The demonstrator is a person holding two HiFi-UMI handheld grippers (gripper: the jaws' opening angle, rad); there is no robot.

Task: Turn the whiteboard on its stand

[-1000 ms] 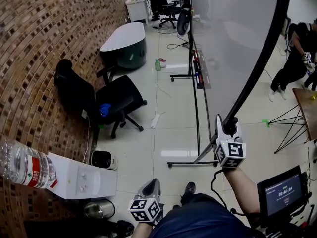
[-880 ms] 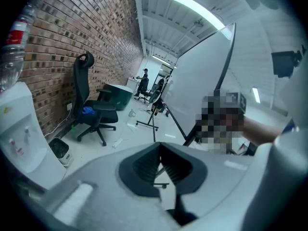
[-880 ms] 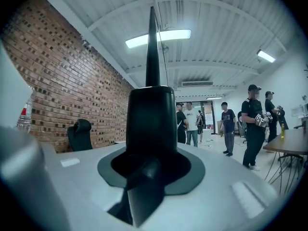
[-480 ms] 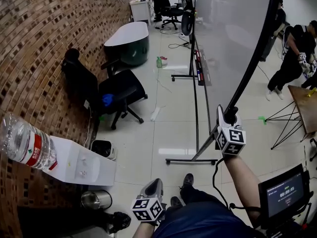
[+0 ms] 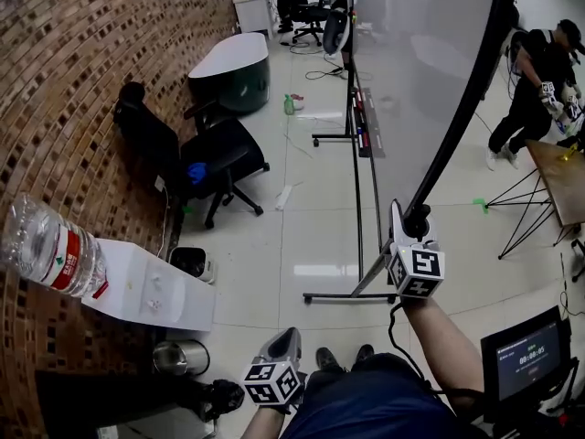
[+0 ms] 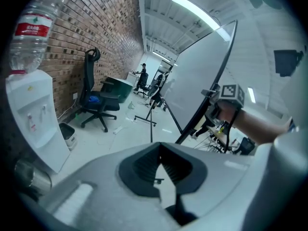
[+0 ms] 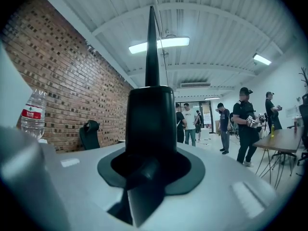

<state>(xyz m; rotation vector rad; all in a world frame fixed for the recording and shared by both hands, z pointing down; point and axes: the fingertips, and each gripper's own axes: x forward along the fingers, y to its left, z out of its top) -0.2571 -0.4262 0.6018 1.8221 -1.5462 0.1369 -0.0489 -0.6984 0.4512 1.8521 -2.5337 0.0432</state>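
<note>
The whiteboard point(image 5: 411, 62) is a large pale panel in a black frame point(image 5: 466, 99), tilted on its wheeled black stand point(image 5: 352, 295). My right gripper point(image 5: 409, 230) is shut on the frame's lower edge, and in the right gripper view the black bar point(image 7: 147, 114) rises straight up from between the jaws. My left gripper point(image 5: 279, 350) hangs low near my body, well apart from the board, jaws together with nothing in them. In the left gripper view the whiteboard point(image 6: 192, 85) leans at the right, with the right gripper's marker cube point(image 6: 231, 94) at its edge.
A black office chair point(image 5: 215, 167), a water dispenser point(image 5: 151, 295) with its bottle point(image 5: 50, 245) and a metal kettle point(image 5: 181, 357) line the brick wall at left. A rounded table point(image 5: 233, 67) stands behind. A person point(image 5: 535, 80) and a wooden table point(image 5: 562, 181) are at right.
My right gripper, still on the frame, has shifted a little left and up in the head view. My feet have stepped forward. The left gripper stays low.
</note>
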